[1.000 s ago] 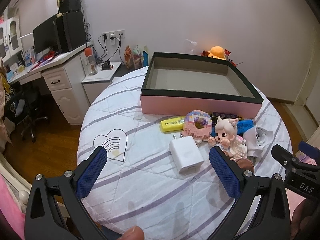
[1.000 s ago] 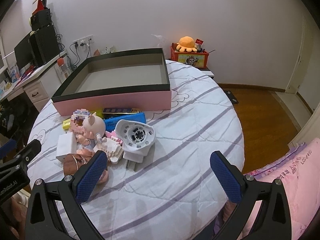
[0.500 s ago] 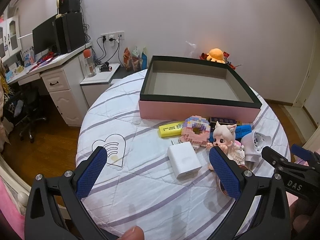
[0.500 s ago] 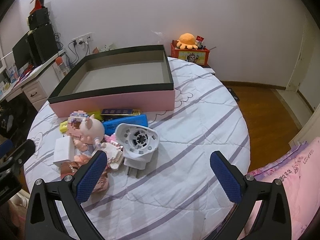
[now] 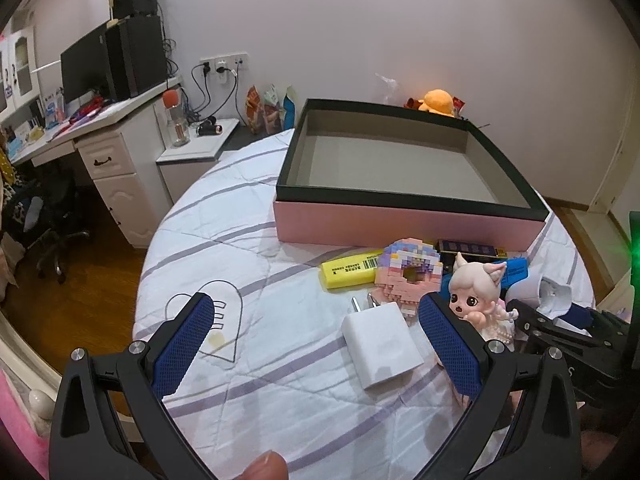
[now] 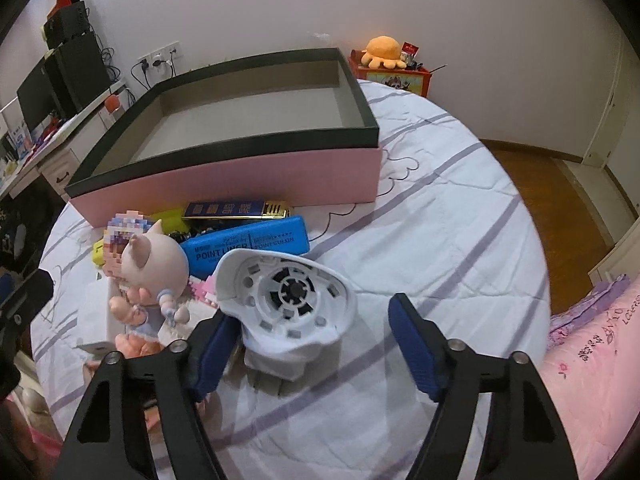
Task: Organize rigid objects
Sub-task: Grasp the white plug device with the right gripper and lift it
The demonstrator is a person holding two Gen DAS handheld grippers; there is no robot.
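Observation:
A pink box (image 5: 400, 222) with a black rim stands empty on the round table; it also shows in the right wrist view (image 6: 240, 176). In front of it lie a yellow highlighter (image 5: 350, 270), a pastel brick donut (image 5: 408, 276), a white charger (image 5: 382, 344), a doll (image 5: 476, 300), a blue marker case (image 6: 244, 246) and a white plug adapter (image 6: 288, 296). My left gripper (image 5: 320, 344) is open, its right finger between charger and doll. My right gripper (image 6: 316, 344) is open around the adapter's lower part.
The table has a white striped cloth (image 6: 440, 216). A desk with monitor and speakers (image 5: 116, 64) stands at the left, a nightstand (image 5: 200, 152) beside it. An orange plush (image 6: 382, 52) sits on a red box behind the table. A pink bed edge (image 6: 592, 344) is at the right.
My right gripper has moved forward and down to the white plug adapter, which now sits between its fingers. My left gripper has edged forward toward the charger.

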